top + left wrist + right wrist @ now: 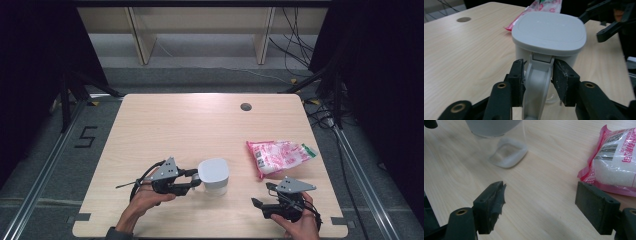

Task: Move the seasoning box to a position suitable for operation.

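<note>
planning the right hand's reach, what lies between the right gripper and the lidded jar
Nothing: in the high view, bare table separates the right gripper from the jar. The right gripper view shows the same bare wood; the pink bag lies off to the side.

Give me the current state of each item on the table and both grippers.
Container: upright, grey lid shut, handle between the left jaws.
Left gripper: pads against the handle, gripping it.
Right gripper: open, holding nothing, low over the table.
Pink bag: lying flat, apparently sealed, untouched.
</note>
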`<state>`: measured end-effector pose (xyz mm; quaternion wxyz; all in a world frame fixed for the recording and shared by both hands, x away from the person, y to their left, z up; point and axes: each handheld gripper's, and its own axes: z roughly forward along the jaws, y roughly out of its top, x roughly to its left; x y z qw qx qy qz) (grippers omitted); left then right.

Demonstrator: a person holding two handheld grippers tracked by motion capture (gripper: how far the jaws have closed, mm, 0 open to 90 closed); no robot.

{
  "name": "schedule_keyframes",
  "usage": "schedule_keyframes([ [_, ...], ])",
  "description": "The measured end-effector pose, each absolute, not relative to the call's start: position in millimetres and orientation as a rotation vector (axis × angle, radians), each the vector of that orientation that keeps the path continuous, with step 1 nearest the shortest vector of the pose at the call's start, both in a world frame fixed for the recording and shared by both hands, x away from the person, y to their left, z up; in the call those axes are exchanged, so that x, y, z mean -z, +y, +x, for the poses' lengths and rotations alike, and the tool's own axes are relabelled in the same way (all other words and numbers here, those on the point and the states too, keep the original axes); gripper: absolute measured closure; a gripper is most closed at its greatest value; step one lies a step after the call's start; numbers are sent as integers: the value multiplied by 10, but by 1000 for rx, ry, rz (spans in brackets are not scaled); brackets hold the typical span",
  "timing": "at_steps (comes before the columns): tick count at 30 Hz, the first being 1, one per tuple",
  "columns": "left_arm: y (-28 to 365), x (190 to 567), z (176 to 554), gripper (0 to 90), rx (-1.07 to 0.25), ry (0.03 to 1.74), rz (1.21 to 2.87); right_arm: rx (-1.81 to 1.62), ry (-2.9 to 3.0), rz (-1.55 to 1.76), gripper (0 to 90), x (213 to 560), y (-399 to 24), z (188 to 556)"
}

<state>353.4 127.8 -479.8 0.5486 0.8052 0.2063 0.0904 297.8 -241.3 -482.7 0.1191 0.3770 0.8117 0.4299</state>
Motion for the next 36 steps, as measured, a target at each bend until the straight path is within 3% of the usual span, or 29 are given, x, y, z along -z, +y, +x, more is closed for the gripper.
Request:
schedule_keyframes([
  [14,1053,4760,3407,682,-274,592,1930,-1245,2355,1106,244,4824,-2434,2981],
  [30,997,4762,3709,681,-328,611,1920,-1255,2353,1085,245,4839,-2451,3003],
  [36,1090,4765,3734,608,-411,613,1944,-1268,2369,1098,246,4840,-2452,3001],
])
